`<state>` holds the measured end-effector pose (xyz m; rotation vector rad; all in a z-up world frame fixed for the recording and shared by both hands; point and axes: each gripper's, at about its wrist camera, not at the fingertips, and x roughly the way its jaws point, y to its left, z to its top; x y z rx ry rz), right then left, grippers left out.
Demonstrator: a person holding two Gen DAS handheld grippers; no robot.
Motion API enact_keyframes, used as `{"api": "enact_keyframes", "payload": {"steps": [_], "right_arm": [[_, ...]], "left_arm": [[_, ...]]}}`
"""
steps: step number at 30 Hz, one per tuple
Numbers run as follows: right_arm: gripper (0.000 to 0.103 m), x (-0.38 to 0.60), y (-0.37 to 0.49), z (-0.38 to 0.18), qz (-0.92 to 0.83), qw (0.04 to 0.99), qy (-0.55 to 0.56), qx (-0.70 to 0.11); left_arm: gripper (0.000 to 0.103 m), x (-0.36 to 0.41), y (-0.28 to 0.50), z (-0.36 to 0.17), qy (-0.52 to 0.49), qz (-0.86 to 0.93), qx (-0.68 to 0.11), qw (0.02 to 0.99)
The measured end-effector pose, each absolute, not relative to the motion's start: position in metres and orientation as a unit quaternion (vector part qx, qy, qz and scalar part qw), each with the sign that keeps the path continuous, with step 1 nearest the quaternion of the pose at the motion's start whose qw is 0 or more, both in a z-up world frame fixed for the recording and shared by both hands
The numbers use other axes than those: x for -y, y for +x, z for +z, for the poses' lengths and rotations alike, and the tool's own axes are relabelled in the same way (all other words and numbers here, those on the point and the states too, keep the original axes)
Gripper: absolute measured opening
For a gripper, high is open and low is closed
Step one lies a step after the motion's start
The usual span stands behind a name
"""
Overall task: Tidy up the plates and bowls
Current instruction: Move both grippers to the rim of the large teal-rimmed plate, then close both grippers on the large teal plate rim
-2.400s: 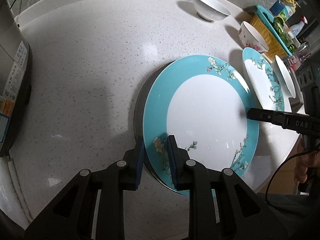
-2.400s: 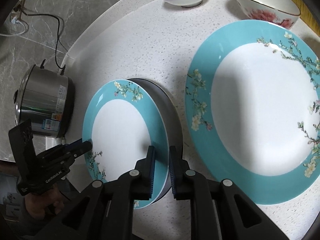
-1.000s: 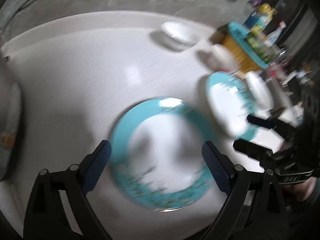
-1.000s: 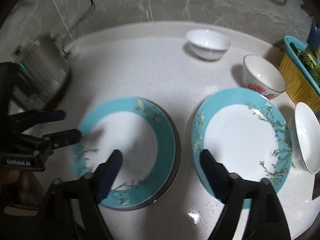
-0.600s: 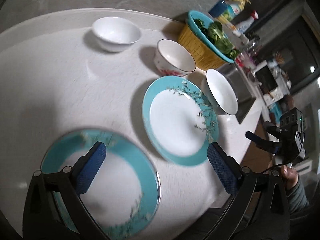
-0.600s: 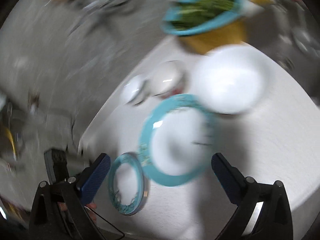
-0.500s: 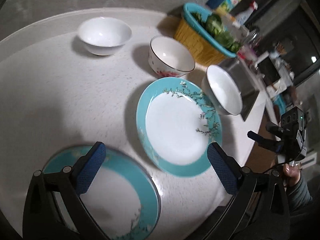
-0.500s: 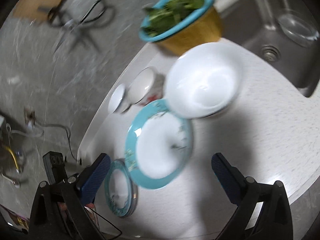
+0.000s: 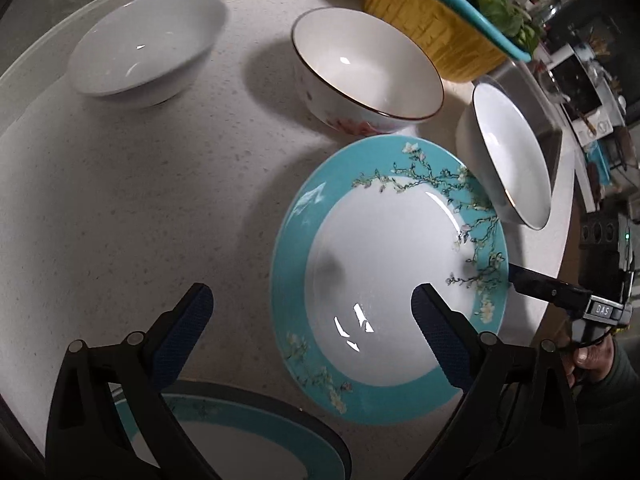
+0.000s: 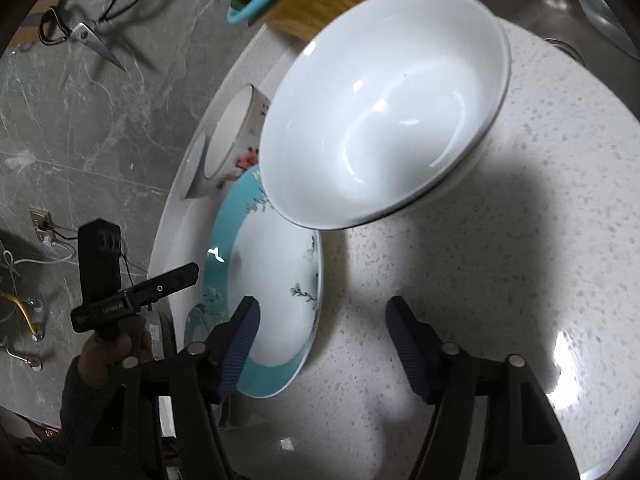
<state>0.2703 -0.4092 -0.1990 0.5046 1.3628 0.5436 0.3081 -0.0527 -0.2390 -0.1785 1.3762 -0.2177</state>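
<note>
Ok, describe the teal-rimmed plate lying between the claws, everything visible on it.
The teal-rimmed plate is round, glossy, ceramic-looking, with a white centre and a broad turquoise rim painted with blossoming branches. It lies flat and empty on the speckled countertop, just past the stacked plates near the camera. A white bowl overlaps its far edge, and a floral bowl stands close behind; whether either touches it is unclear. Nothing grips it: both claws hover open near its rim, jaws closing.

both wrist views downward, close; share teal plate (image 9: pixel 384 280)
</note>
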Motion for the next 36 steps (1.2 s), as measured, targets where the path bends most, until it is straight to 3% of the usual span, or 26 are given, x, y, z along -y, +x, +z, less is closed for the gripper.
{"api": "enact_keyframes", "payload": {"steps": [1,2,3,5,13,16,18,20,21,24,36], "right_arm": [[0.063,0.409,0.271,-0.201,0.245,0.713,0.228,-0.616],[0.058,0.409,0.271,-0.202,0.245,0.714,0.228,-0.615],[0.057,0.408,0.272,-0.202,0.245,0.715,0.226,-0.614],[0.057,0.406,0.274,-0.202,0.247,0.717,0.225,-0.612],[0.055,0.389,0.273,-0.202,0.25,0.721,0.201,-0.615],[0.041,0.387,0.275,-0.205,0.24,0.719,0.2,-0.621],[0.028,0.385,0.277,-0.208,0.233,0.717,0.197,-0.626],[0.011,0.384,0.278,-0.211,0.225,0.715,0.193,-0.633],[0.009,0.384,0.278,-0.212,0.224,0.713,0.194,-0.635],[0.006,0.381,0.277,-0.213,0.226,0.712,0.188,-0.638],[0.008,0.378,0.279,-0.209,0.204,0.707,0.186,-0.651]], "left_arm": [[0.09,0.055,0.308,-0.243,-0.079,-0.1,-0.634,0.763],[0.078,0.055,0.31,-0.247,-0.078,-0.1,-0.636,0.761],[0.066,0.056,0.31,-0.251,-0.079,-0.099,-0.638,0.76],[0.053,0.056,0.311,-0.261,-0.075,-0.089,-0.644,0.756],[0.052,0.064,0.311,-0.269,-0.051,-0.093,-0.643,0.759],[0.05,0.066,0.312,-0.27,-0.049,-0.093,-0.64,0.761],[0.029,0.066,0.313,-0.269,-0.043,-0.087,-0.637,0.765],[0.024,0.064,0.314,-0.268,-0.039,-0.084,-0.634,0.767],[0.023,0.063,0.314,-0.268,-0.043,-0.087,-0.635,0.767],[0.023,0.064,0.315,-0.269,-0.038,-0.089,-0.635,0.767],[0.021,0.07,0.308,-0.265,-0.045,-0.081,-0.639,0.764]]}}
